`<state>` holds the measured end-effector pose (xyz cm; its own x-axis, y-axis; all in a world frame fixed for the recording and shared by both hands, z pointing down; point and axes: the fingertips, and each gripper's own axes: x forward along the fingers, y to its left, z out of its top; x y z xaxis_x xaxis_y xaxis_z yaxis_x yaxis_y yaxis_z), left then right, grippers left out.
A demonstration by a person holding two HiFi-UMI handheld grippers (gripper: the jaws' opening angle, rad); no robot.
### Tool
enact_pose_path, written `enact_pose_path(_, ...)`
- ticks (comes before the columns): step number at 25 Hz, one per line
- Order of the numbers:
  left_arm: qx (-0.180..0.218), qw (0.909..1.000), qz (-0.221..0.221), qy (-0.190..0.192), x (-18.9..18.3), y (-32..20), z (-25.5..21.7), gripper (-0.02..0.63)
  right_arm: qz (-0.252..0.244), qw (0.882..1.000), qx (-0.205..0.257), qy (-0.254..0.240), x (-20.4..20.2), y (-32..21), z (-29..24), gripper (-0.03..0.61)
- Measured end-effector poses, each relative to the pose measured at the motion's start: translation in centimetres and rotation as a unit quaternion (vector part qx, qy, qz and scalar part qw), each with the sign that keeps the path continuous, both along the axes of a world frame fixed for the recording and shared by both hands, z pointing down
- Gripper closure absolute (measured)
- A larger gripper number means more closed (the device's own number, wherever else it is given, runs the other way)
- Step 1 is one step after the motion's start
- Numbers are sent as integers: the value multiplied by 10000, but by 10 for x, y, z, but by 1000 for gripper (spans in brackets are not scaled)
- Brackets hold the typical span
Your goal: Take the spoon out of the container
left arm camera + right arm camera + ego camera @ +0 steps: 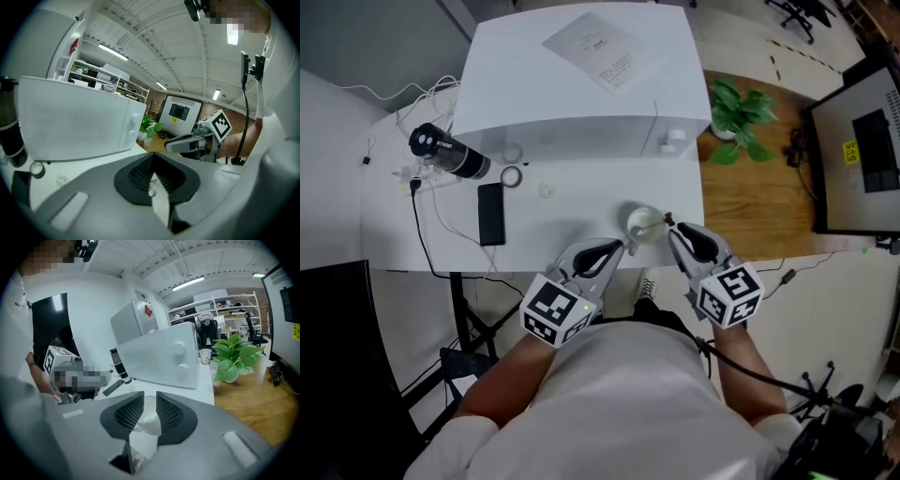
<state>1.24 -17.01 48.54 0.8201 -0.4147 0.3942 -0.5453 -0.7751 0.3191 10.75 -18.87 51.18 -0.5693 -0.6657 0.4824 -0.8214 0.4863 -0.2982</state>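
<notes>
Both grippers point forward side by side, tips angled inward. The left gripper's (617, 247) jaws meet at their tips; the right gripper's (673, 228) jaws stand slightly apart.

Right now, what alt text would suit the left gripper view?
The left gripper is shut on a thin white piece, probably the spoon. Beyond are a white table, a big white box, the right gripper and a plant.

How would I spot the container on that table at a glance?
Find the big white box on the white table. Before it, at the table's near edge, sits the container: small, round and see-through, unlike the flat black phone to its left.
</notes>
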Motion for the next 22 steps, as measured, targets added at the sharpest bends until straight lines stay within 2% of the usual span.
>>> enact_pose_path(11, -197, 9998, -39, -65, -3, -2, 13, 609, 174, 9992, -366, 5, 11, -20, 38, 482)
enact_pose_path(22, -297, 9995, -72, -82, -4, -5, 18, 609, 72, 9981, -608, -108, 2, -23, 56, 482)
